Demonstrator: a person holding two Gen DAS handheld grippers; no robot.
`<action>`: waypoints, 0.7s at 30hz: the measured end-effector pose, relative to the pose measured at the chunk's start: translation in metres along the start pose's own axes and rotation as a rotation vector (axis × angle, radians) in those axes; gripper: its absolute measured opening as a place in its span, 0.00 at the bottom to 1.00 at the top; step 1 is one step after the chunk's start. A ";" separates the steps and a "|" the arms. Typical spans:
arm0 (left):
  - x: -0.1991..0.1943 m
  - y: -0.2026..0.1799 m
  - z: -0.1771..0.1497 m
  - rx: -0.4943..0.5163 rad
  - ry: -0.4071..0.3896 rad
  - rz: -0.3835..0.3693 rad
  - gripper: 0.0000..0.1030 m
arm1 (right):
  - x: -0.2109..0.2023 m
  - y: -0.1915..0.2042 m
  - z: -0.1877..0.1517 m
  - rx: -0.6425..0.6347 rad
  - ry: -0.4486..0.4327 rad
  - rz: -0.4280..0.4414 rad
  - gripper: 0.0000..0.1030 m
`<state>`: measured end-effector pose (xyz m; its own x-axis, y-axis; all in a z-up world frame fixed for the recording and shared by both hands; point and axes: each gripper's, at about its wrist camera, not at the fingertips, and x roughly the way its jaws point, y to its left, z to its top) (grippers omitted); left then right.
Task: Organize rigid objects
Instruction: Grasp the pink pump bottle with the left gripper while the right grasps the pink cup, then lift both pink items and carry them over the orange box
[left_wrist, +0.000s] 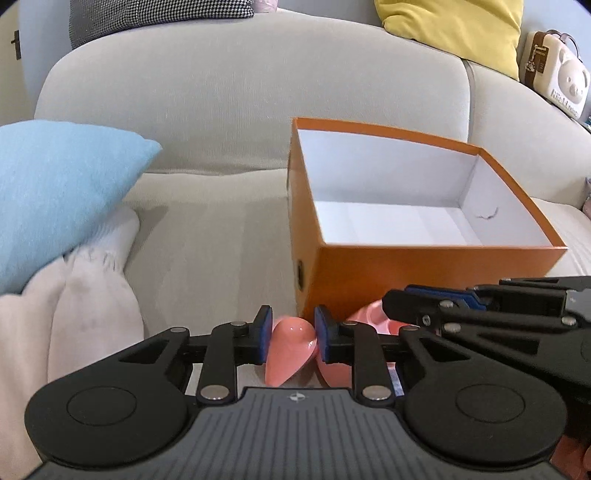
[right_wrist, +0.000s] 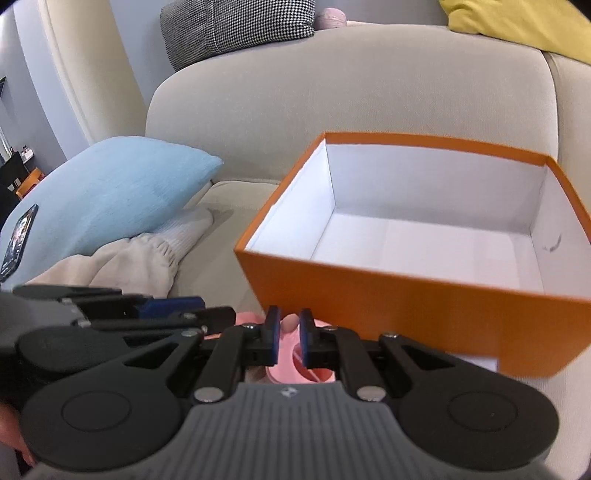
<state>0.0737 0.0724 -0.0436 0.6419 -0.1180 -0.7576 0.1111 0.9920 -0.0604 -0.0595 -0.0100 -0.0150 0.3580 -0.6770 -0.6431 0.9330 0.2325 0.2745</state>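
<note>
An orange box (left_wrist: 436, 273) with a white inside stands open on the sofa seat; it also shows in the right wrist view (right_wrist: 424, 306). My left gripper (left_wrist: 291, 338) is shut on one end of a pink plastic object (left_wrist: 290, 349) just in front of the box's near left corner. My right gripper (right_wrist: 287, 338) is shut on another part of the pink object (right_wrist: 288, 363), close beside the left gripper (right_wrist: 155, 314). The right gripper also shows in the left wrist view (left_wrist: 436, 299). Most of the pink object is hidden by the grippers.
A light blue cushion (left_wrist: 55, 192) and a pale folded blanket (left_wrist: 74, 306) lie to the left. A phone (right_wrist: 18, 240) rests on the cushion. A checked cushion (right_wrist: 236, 29), a yellow cushion (left_wrist: 454, 26) and a bear-faced case (left_wrist: 554, 74) sit on the sofa back.
</note>
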 end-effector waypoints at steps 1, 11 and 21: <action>0.002 0.002 0.001 0.001 0.000 0.002 0.27 | 0.002 0.000 0.001 -0.005 -0.001 0.002 0.13; 0.009 0.011 -0.002 0.013 -0.011 -0.020 0.31 | 0.008 -0.007 -0.005 0.015 0.027 0.026 0.52; 0.020 0.018 -0.011 -0.007 0.025 -0.018 0.44 | 0.022 -0.016 -0.018 0.124 0.127 0.064 0.60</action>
<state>0.0805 0.0885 -0.0671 0.6209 -0.1351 -0.7722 0.1176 0.9899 -0.0786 -0.0663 -0.0161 -0.0463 0.4257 -0.5684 -0.7041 0.8992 0.1792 0.3991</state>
